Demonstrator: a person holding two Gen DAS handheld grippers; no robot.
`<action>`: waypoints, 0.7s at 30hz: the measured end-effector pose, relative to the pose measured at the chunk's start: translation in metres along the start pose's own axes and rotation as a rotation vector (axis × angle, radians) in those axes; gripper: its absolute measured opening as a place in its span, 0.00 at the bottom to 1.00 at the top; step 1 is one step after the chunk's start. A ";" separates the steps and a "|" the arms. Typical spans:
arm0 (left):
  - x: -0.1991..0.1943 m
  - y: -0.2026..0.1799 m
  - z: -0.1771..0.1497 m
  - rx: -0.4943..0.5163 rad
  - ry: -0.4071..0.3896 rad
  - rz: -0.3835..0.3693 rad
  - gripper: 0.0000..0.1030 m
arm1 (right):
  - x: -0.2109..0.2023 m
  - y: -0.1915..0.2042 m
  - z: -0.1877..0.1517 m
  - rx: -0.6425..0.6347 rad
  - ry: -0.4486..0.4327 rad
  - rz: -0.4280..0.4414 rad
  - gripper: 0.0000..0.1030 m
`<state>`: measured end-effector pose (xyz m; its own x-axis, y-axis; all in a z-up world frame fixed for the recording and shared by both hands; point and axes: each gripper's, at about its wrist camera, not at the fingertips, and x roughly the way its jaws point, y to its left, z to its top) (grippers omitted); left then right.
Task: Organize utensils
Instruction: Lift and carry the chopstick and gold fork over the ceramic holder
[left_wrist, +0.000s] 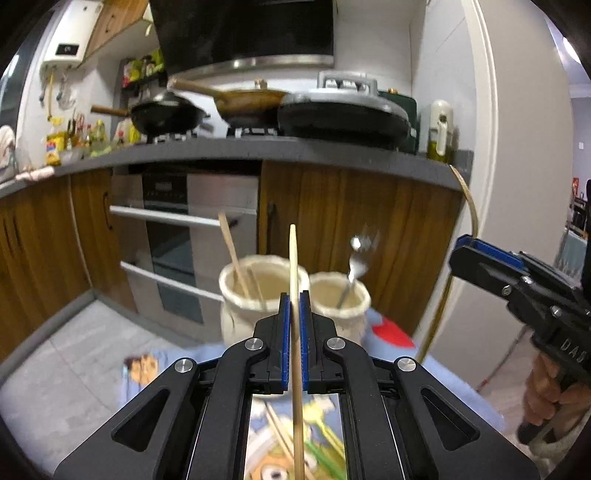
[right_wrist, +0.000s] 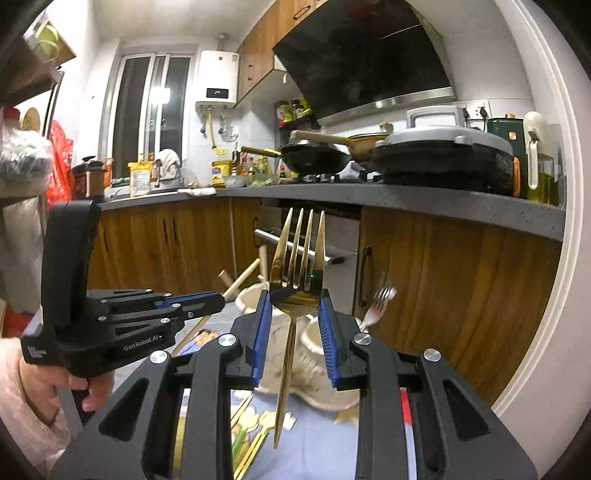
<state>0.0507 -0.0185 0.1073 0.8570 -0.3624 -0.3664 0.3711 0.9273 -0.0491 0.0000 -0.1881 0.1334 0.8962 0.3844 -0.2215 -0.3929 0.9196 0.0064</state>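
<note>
My left gripper (left_wrist: 294, 295) is shut on a wooden chopstick (left_wrist: 293, 258) that stands upright between its blue pads. Just beyond it stand two cream jars: the left jar (left_wrist: 236, 288) holds chopsticks, the right jar (left_wrist: 354, 306) holds a silver fork (left_wrist: 356, 266). In the right wrist view my right gripper (right_wrist: 294, 295) is shut on a gold fork (right_wrist: 295, 280), tines up, handle hanging down. The same jars (right_wrist: 314, 339) sit behind it. The left gripper (right_wrist: 221, 297) shows there at the left with its chopstick (right_wrist: 242, 277). In the left wrist view the right gripper (left_wrist: 461, 251) appears at the right edge.
A blue cartoon-print cloth (right_wrist: 317, 443) covers the table; loose chopsticks and yellow-green utensils (right_wrist: 255, 435) lie on it. Behind are wooden cabinets (left_wrist: 351, 229), an oven (left_wrist: 177, 236) and a grey counter (left_wrist: 258, 147) with pans. A hand (right_wrist: 92, 391) holds each gripper.
</note>
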 end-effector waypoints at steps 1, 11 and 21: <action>0.002 0.001 0.003 0.006 -0.009 0.014 0.05 | 0.002 -0.004 0.005 0.005 -0.002 -0.008 0.24; 0.043 0.038 0.036 0.010 -0.089 0.103 0.05 | 0.022 -0.035 0.035 0.052 -0.024 -0.026 0.24; 0.041 0.042 0.069 -0.140 -0.247 -0.048 0.05 | 0.047 -0.040 0.051 0.043 -0.058 -0.050 0.24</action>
<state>0.1265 -0.0008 0.1545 0.9072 -0.4019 -0.1245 0.3749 0.9065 -0.1945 0.0687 -0.2028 0.1721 0.9251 0.3413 -0.1662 -0.3397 0.9397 0.0391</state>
